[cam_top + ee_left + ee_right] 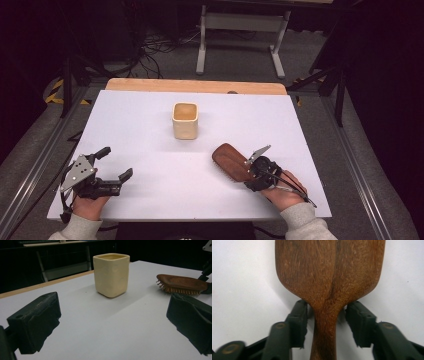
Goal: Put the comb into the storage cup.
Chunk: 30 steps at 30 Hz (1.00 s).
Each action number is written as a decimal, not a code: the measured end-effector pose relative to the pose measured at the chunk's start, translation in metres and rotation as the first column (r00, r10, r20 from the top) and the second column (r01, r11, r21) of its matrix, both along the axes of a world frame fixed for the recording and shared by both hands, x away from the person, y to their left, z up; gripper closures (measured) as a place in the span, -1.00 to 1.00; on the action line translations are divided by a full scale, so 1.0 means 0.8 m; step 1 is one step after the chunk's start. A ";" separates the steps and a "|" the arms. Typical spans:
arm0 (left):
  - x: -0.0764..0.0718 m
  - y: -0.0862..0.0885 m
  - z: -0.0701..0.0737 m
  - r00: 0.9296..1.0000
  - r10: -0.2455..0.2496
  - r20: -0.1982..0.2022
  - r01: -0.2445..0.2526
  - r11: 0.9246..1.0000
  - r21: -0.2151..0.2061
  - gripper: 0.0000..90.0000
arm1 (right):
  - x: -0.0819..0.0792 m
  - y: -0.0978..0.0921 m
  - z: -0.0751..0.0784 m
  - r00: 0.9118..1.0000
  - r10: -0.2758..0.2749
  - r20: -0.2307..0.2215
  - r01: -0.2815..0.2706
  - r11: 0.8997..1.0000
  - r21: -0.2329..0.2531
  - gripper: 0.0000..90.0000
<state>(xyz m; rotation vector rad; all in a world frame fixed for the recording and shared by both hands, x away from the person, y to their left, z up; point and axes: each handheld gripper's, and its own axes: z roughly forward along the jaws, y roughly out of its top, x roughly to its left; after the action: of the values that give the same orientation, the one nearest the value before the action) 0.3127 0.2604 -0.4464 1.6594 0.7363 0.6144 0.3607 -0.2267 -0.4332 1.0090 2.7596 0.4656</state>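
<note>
Both grippers black, two blocky ribbed jaws each. Left gripper (114, 162) carries a grey three-cornered plate with screw holes, 10 o'clock side. Right gripper (325, 323): brass-coloured pivot screws, thin cable trailing. Light grey sleeves.

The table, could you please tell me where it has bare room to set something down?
The table is bare left of the cup, between the cup and the left tool, and along the far edge behind the cup. It is crowded at the near right, where the right tool straddles the hairbrush handle.
</note>
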 end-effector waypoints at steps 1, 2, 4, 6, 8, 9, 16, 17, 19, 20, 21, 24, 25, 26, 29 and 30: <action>0.000 0.000 0.000 1.000 0.000 0.000 0.000 1.000 0.000 -0.99 | 0.000 0.001 0.000 1.000 0.000 -0.007 0.000 1.000 0.000 0.32; 0.000 0.000 0.000 1.000 0.001 -0.001 -0.001 1.000 -0.001 -0.99 | 0.000 0.001 0.000 1.000 -0.001 -0.008 0.001 1.000 0.002 0.37; 0.000 0.000 0.000 1.000 0.001 -0.001 -0.001 1.000 0.001 -0.99 | -0.001 0.002 0.000 1.000 -0.010 -0.010 0.010 1.000 0.001 0.46; 0.000 0.000 0.000 1.000 0.001 0.000 -0.001 1.000 0.002 -0.99 | -0.001 0.002 0.000 1.000 -0.014 -0.015 0.014 1.000 0.004 0.50; 0.000 0.000 0.000 1.000 0.001 0.001 -0.001 1.000 0.000 -0.99 | -0.001 0.002 0.001 1.000 -0.019 -0.016 0.019 1.000 0.003 0.54; 0.000 0.000 0.000 1.000 0.000 0.001 0.000 1.000 0.000 -0.99 | -0.001 0.002 0.001 1.000 -0.021 -0.017 0.021 1.000 -0.001 0.55; 0.000 -0.001 0.000 1.000 -0.003 -0.009 0.003 1.000 0.000 -0.98 | -0.001 0.001 0.001 1.000 -0.013 -0.020 0.013 1.000 -0.002 0.60; 0.000 -0.001 0.001 1.000 -0.006 -0.013 0.006 1.000 0.003 -0.98 | -0.002 0.001 0.001 1.000 -0.010 -0.018 0.010 1.000 0.001 0.60; 0.000 -0.001 0.002 1.000 -0.006 -0.018 0.006 1.000 0.008 -0.98 | -0.002 0.000 0.001 1.000 -0.008 -0.016 0.008 1.000 0.001 0.60; 0.000 -0.002 0.002 1.000 -0.004 -0.019 0.004 1.000 0.013 -0.98 | -0.002 0.000 0.001 1.000 -0.007 -0.013 0.007 1.000 -0.001 0.60; 0.000 -0.002 0.002 1.000 -0.013 -0.018 0.013 1.000 0.018 -0.98 | -0.003 0.000 0.001 1.000 -0.007 -0.008 0.007 1.000 -0.001 0.60; -0.001 -0.001 0.003 1.000 -0.022 -0.021 0.023 1.000 0.015 -0.99 | -0.005 0.000 0.002 1.000 -0.002 0.012 0.002 1.000 0.001 0.61; -0.001 -0.002 0.003 1.000 -0.025 -0.018 0.025 0.999 0.021 -0.99 | -0.006 -0.001 0.003 1.000 0.001 0.018 -0.001 1.000 0.002 0.61; -0.002 -0.002 0.004 1.000 -0.025 -0.012 0.026 0.999 0.029 -0.96 | -0.007 -0.001 0.004 1.000 0.003 0.023 -0.003 1.000 0.005 0.61; -0.005 -0.002 0.006 0.999 -0.049 -0.004 0.050 0.998 0.034 -0.88 | -0.009 0.000 0.007 0.999 0.020 0.038 -0.019 1.000 -0.004 0.61; -0.004 -0.003 0.006 0.998 -0.055 -0.006 0.055 0.998 0.026 -0.88 | -0.010 0.001 0.008 0.999 0.024 0.049 -0.024 1.000 -0.007 0.61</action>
<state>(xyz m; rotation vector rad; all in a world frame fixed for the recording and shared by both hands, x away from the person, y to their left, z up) 0.3094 0.2581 -0.4416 1.7003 0.6868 0.5835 0.3524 -0.2261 -0.4265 0.9513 2.7307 0.4783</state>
